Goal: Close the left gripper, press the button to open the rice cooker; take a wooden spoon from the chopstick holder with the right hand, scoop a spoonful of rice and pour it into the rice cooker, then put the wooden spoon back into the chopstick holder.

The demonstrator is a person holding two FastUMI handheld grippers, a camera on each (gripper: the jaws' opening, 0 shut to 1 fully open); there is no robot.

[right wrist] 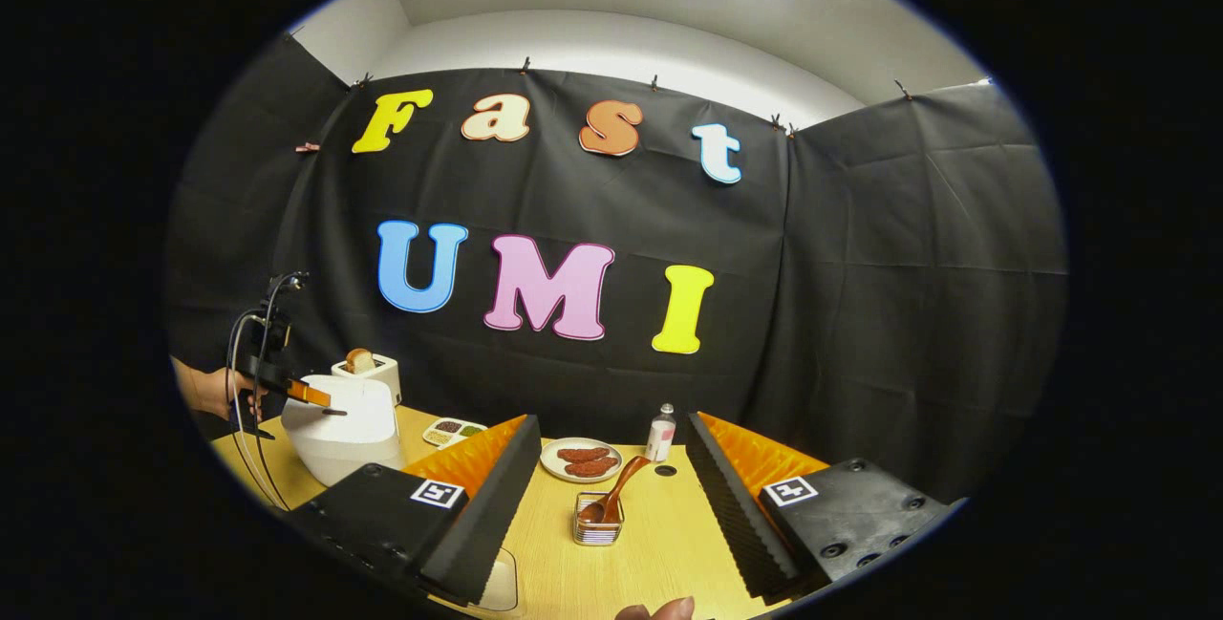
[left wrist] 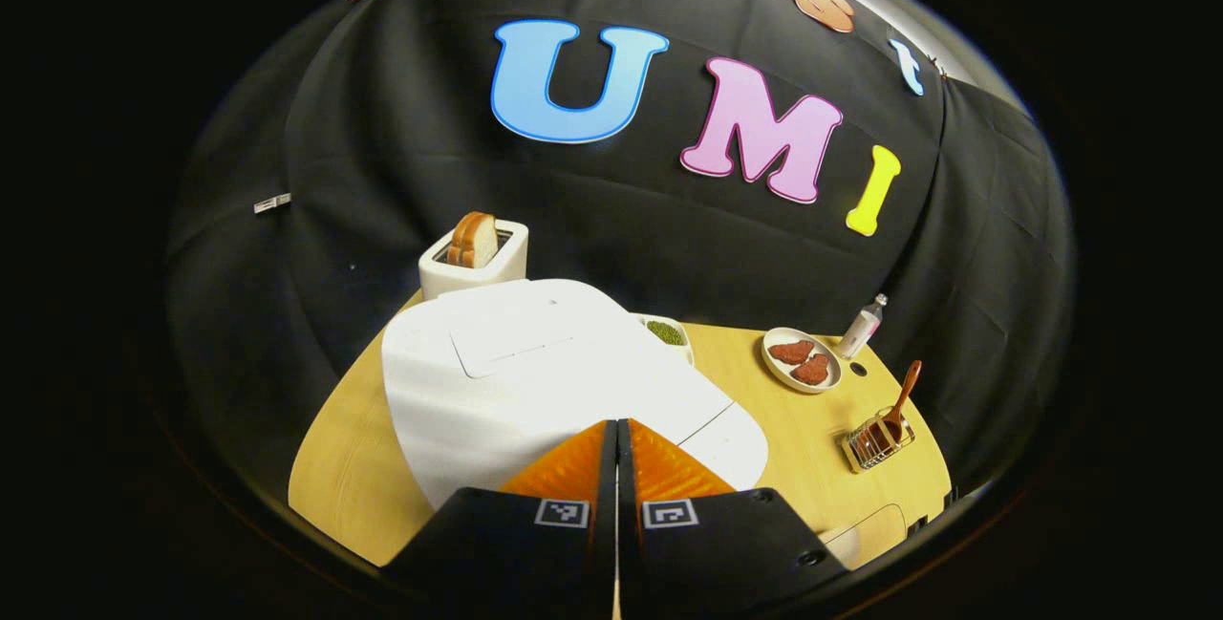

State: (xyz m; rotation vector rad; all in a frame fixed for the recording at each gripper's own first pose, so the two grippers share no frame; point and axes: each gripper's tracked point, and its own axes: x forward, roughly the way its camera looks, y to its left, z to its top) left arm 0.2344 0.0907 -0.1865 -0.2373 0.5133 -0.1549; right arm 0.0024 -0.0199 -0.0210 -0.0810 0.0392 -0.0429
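The white rice cooker (left wrist: 535,372) stands with its lid down, right in front of my left gripper (left wrist: 616,427). That gripper is shut with nothing between its fingers, its tips over the front of the lid beside the button panel (left wrist: 734,440). In the right gripper view the left gripper (right wrist: 325,402) reaches the top of the rice cooker (right wrist: 339,429). The wooden spoon (right wrist: 616,491) leans in the wire chopstick holder (right wrist: 597,524), just ahead of my open right gripper (right wrist: 612,421). The divided tray of grains (right wrist: 454,431) lies behind the cooker.
A toaster with bread (left wrist: 475,257) stands behind the cooker. A plate of meat slices (right wrist: 580,458) and a small bottle (right wrist: 659,432) sit at the back of the wooden table (right wrist: 659,544). A hand (right wrist: 205,391) holds the left gripper; a fingertip (right wrist: 659,610) shows at the bottom edge.
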